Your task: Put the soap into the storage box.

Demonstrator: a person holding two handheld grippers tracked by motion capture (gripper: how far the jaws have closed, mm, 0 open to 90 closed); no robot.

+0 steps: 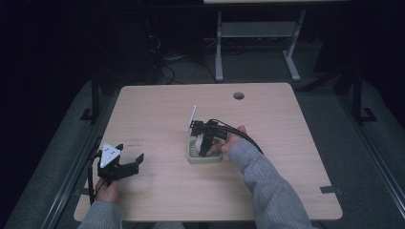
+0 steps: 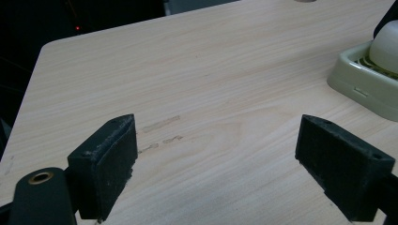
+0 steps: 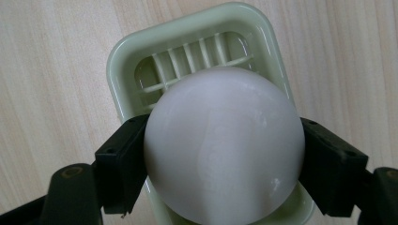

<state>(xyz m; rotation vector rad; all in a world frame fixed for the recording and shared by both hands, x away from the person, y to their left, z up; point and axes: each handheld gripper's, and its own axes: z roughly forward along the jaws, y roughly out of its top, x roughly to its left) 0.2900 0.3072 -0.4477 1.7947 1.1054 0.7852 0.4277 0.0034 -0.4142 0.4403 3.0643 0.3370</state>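
Table (image 1: 267,191) first: pale wood grain, a round cable hole near its far edge, and bare apart from one small dish and a few faint scuff marks by the near left corner. Next down in size is the person, grey sleeves coming in from the near side, a gripper in each hand. The right gripper (image 1: 204,151) points down into the pale green soap dish (image 3: 123,61) at the middle of the table, and its jaws are closed against the two sides of a smooth white ball of soap (image 3: 223,145). The soap sits over the slatted floor of the dish; whether it rests on the slats or hangs just above them I cannot tell. So I judge the work about midway: the soap is gripped, and lifting it out or letting it go remains. The left gripper (image 1: 128,163) waits well apart near the left edge, jaws spread wide with nothing between them. No brand, label or readable writing appears on anything.
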